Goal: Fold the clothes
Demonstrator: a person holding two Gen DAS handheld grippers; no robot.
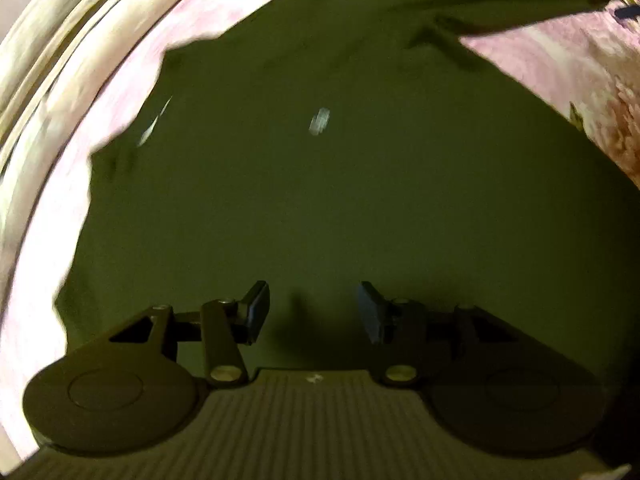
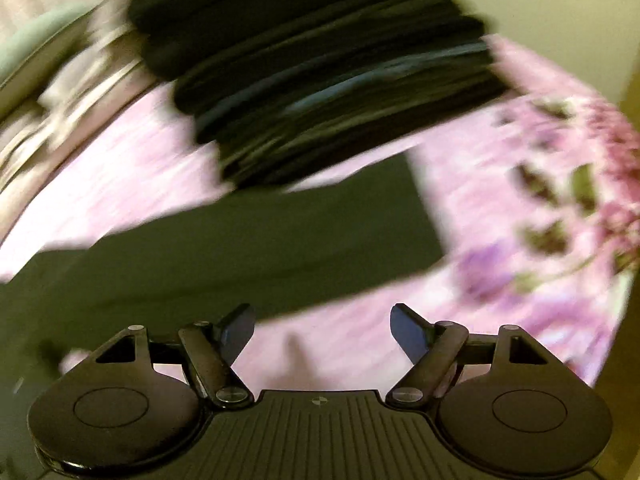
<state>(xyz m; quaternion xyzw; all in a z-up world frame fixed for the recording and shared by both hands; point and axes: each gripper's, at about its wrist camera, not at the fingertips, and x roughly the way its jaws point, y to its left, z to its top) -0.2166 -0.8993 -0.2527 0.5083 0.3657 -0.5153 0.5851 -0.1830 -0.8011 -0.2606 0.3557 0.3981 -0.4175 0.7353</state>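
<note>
Lying spread out flat on the pink flowered bed cover (image 1: 540, 64): one dark green shirt (image 1: 320, 200), with a sleeve (image 2: 280, 232) reaching out to the side. Showing a small white tag (image 1: 320, 121) near the middle of the shirt. Sitting just past the sleeve: a tall stack of dark folded clothes (image 2: 320, 60).

Hovering over the shirt's body: the left claw (image 1: 312, 312), fingers apart, holding nothing. Hovering over the bed cover just beside the sleeve: the right claw (image 2: 322, 334), fingers wide apart, also holding nothing.

Probably just starting the fold, with nothing turned over yet. Looking blurry, so likely moving fast. Next, most likely: going down to the sleeve's edge, pinching the cloth, then lifting it over onto the shirt's body. Needing care to grab only the shirt, not the bed cover under it.
</note>
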